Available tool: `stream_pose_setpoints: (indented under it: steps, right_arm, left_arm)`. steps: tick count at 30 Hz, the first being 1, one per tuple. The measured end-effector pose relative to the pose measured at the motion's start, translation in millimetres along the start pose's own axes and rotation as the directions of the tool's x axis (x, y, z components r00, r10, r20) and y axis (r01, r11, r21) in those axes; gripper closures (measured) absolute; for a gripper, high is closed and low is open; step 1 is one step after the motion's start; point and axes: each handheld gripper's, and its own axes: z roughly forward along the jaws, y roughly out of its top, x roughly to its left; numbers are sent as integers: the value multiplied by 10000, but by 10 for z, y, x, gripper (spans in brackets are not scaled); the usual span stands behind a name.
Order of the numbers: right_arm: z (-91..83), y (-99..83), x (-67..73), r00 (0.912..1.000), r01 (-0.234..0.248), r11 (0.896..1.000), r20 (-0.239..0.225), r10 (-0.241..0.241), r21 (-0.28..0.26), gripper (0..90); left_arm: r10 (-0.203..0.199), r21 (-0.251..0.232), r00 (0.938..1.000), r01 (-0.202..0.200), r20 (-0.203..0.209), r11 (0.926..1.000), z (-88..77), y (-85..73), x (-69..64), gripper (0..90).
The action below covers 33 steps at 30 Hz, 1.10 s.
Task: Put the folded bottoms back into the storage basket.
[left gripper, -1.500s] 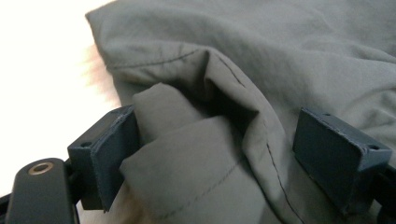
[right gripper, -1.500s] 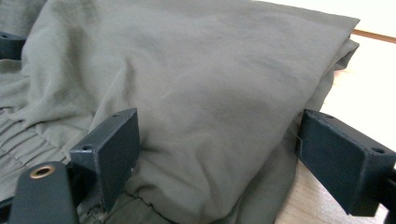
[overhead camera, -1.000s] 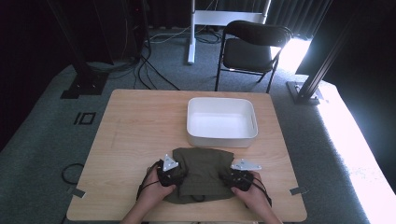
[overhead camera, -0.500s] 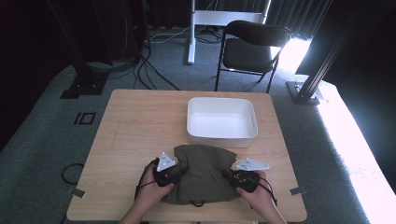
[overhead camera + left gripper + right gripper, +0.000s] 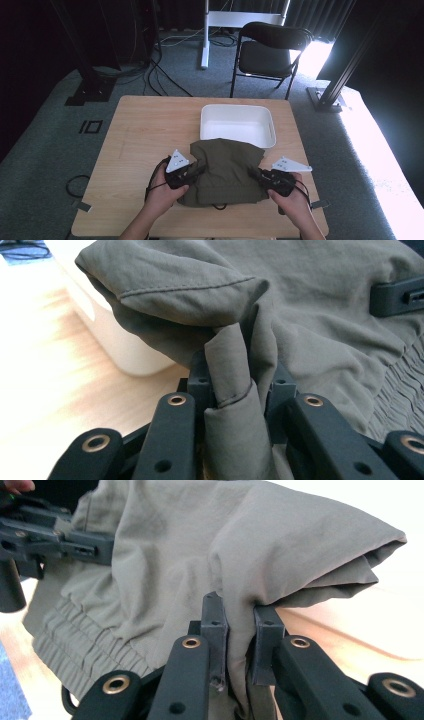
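A pale wooden counter [image 5: 145, 145] stands on grey carpet, with a black folding chair [image 5: 270, 50] beyond its far edge and dark cables trailing across the floor at the far left. On the far right part of the counter sits a white rectangular tub [image 5: 237, 125], open side up. Just near of it lies an olive-green garment [image 5: 225, 170], bunched and folded, its far edge lifted against the near rim of the tub and overlapping it a little; a gathered elastic hem shows along its near side. A person's hands come in from the near edge, one on each side of the cloth. The left gripper [image 5: 192, 172] is at the garment's left edge, and its jaws are pinching a rolled fold of the green fabric [image 5: 232, 390] between them. The right gripper [image 5: 260, 176] is at the garment's right edge, its jaws likewise closed on a pleat of the cloth [image 5: 239, 625].
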Motion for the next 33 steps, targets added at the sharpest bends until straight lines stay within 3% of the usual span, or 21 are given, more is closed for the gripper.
stream_pose_setpoints:
  steps: [6,16,28,33]
  right_arm:
    - [-52,181,-99,9996,71,9996,284,-63,-278,807]
    - [-66,409,-248,9987,-205,9979,444,233,-621,809]
    - [-36,640,-417,9971,-435,9956,594,485,-830,810]
    - [-2,791,-534,9949,-609,9929,745,687,-1027,810]
  left_arm:
    - [2,-125,10000,-2,36,9999,119,175,35,762]
    - [-341,-256,9988,350,352,9991,249,519,180,767]
    - [-142,-320,9999,144,52,9994,388,814,257,769]
    - [57,-448,9998,-66,-205,9990,497,1028,316,769]
